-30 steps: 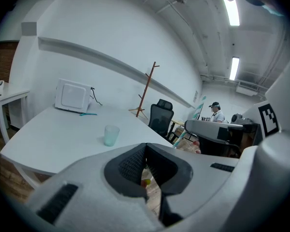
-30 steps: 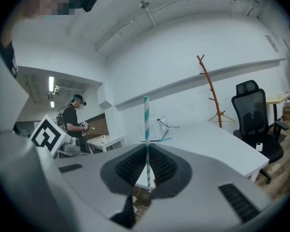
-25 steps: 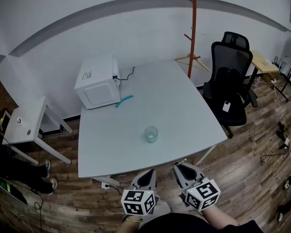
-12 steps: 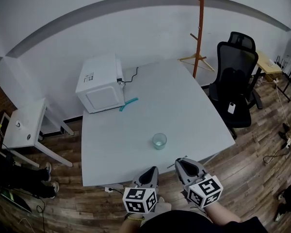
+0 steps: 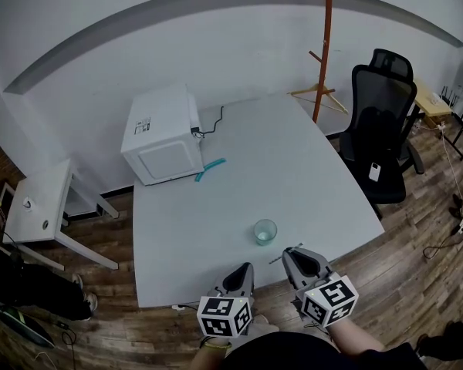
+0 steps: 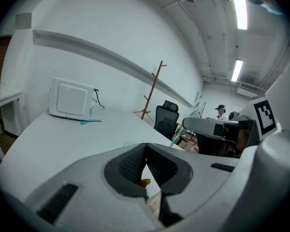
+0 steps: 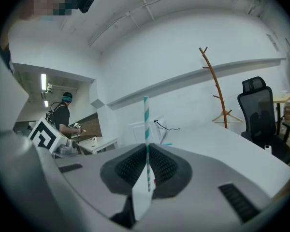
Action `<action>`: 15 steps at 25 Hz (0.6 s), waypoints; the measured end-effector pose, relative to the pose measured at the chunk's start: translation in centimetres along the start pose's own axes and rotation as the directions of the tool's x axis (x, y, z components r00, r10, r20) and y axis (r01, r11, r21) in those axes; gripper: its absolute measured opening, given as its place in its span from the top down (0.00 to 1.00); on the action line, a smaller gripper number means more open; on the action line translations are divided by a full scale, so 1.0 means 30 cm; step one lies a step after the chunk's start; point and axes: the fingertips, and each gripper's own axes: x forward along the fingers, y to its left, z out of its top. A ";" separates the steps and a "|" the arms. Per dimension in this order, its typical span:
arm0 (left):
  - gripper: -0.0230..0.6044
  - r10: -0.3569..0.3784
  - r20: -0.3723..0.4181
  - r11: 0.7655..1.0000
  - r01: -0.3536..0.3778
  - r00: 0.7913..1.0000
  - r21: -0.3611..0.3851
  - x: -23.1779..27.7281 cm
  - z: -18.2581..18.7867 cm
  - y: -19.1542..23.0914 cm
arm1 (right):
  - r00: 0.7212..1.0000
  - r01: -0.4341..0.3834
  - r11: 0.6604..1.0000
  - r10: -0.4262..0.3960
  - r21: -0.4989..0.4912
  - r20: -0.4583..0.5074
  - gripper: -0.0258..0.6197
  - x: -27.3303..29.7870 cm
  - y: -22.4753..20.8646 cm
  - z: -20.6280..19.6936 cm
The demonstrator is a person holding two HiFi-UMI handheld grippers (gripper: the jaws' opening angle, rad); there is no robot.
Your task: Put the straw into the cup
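Holds the straw (image 7: pixel 146 124) upright, pinched in the jaws of the right gripper (image 7: pixel 146 170). Left gripper (image 6: pixel 146 170) jaws closed on nothing. Cup (image 5: pixel 265 232) on the tabletop (image 5: pixel 309 183) just ahead of both jaws; carrying over and lowering in not yet done.

White walls (image 5: pixel 100 21), wood plank floor (image 5: pixel 417 284). Big white table (image 5: pixel 309 176) in the middle, white microwave (image 5: pixel 162 133) at its far corner, black office chair (image 5: pixel 382 122) and orange coat stand (image 5: pixel 322 52) off to the right, small white side table (image 5: pixel 42 199) on the left.
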 end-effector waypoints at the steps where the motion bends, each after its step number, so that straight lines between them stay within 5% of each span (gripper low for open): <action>1: 0.93 -0.001 -0.001 1.000 0.001 1.000 0.001 0.005 0.002 0.008 | 1.000 0.004 1.000 -0.004 0.002 0.002 0.91 0.010 -0.005 0.003; 15: 0.93 0.010 -0.010 1.000 -0.010 1.000 -0.003 0.045 0.014 0.107 | 0.998 0.050 0.999 -0.051 0.021 0.043 0.91 0.098 -0.067 0.047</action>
